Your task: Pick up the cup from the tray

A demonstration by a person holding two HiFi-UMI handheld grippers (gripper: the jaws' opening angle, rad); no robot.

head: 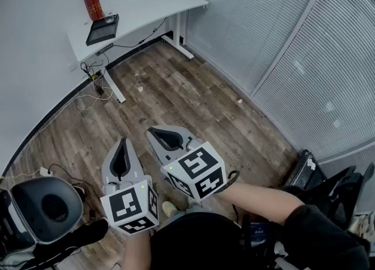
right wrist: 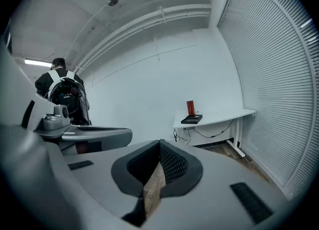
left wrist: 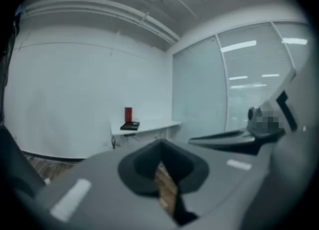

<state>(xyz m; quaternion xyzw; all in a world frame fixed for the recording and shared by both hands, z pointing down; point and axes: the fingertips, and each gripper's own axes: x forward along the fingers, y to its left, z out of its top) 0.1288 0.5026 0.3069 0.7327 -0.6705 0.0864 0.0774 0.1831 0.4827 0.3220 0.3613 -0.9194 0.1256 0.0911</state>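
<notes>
Cup: we think it is the small clear cup [head: 109,19] on the tray [head: 99,33], by the box [head: 92,6].
Place: far desk [head: 153,4], top left.
Way: far ahead of both claws, a bit left, well apart.
Left claw [head: 123,143]: pressed together, empty.
Right claw [head: 154,130]: pressed together, empty.
Nearer: we judge neither.
</notes>
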